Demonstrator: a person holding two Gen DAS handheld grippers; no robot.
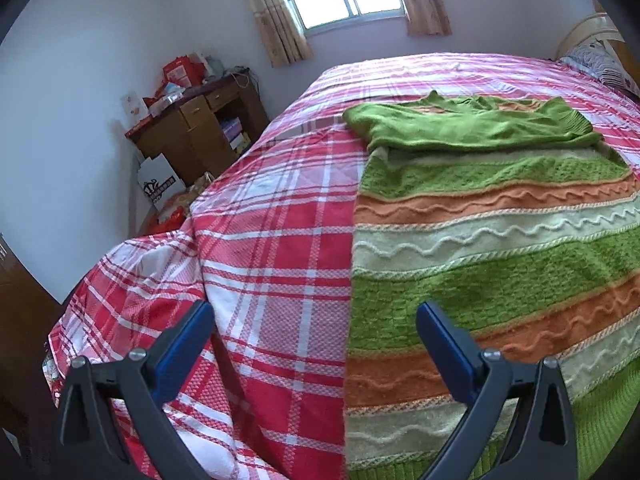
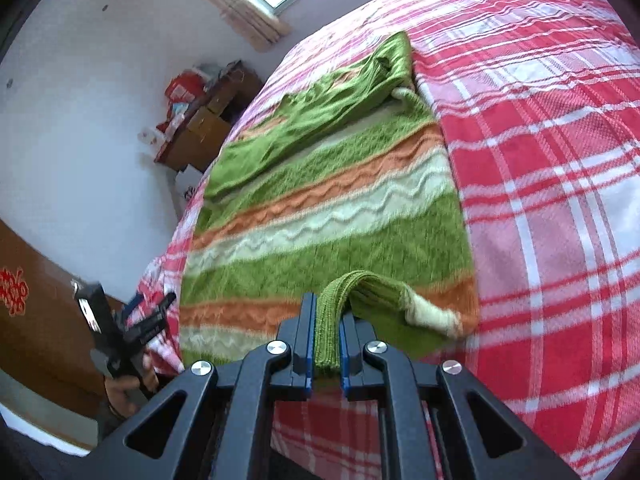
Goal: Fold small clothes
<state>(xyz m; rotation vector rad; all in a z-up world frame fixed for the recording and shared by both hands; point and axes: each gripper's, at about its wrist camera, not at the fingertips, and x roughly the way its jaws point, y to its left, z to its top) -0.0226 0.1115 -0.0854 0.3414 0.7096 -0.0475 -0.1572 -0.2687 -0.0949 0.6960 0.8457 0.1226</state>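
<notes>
red plaid bedspread [image 1: 280, 248] under striped sweater [image 1: 500, 240]

The right gripper [image 2: 328, 334] pinches the sweater's [image 2: 320, 208] ribbed green cuff [image 2: 334, 312] above the plaid bedspread [image 2: 540, 200]; the left gripper [image 2: 150, 310] hovers at the bed's edge.

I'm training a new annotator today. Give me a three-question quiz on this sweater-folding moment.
1. True or false: the right tool is shut on the ribbed green hem of the striped green, orange and cream knitted sweater.
2. The left tool is: A open, B shut on cloth.
3. What covers the bed?

Key: 1 true; 2 A; 3 a red and white plaid bedsheet.
</notes>
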